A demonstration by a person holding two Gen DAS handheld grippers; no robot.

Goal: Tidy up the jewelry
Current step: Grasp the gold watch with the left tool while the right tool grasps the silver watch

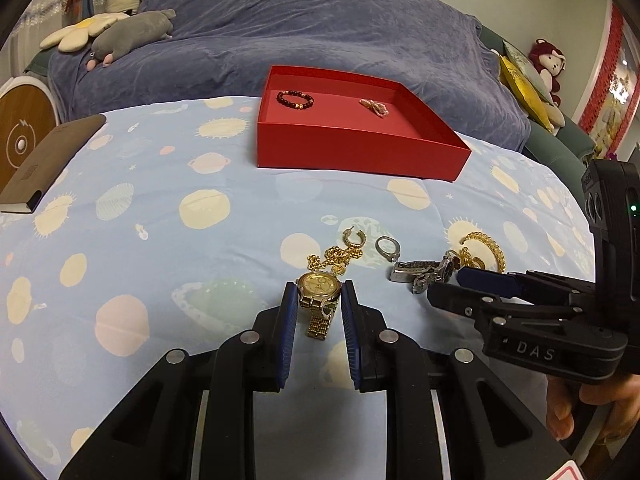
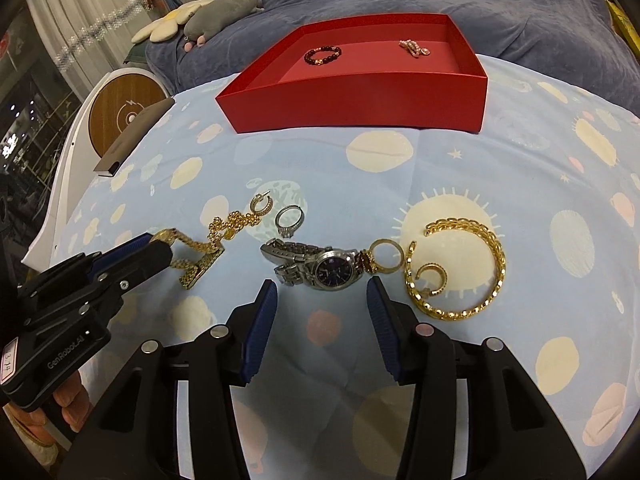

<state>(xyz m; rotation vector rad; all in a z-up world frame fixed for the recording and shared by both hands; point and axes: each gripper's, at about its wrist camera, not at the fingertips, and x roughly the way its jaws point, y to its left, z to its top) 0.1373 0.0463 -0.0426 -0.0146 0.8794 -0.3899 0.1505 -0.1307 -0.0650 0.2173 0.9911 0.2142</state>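
Note:
My left gripper [image 1: 320, 294] is shut on the case of a gold watch [image 1: 319, 285], whose strap [image 2: 196, 264] hangs down to the cloth. In the right wrist view the left gripper [image 2: 160, 245] comes in from the left. My right gripper [image 2: 322, 286] stands open just short of a silver watch [image 2: 332, 270] with a dark dial, nothing between its pads. Behind stands a red box [image 1: 360, 152] with a dark bead bracelet [image 1: 295, 99] and a pink piece [image 1: 374, 107] inside.
On the planet-print cloth lie a gold chain [image 2: 228, 228], a hoop earring [image 2: 264, 206], a silver ring [image 2: 290, 220], a gold ring [image 2: 386, 254] and a gold bangle [image 2: 492, 264]. A brown notebook [image 1: 48, 160] lies at the left edge. A blue-covered sofa [image 1: 320, 32] is behind.

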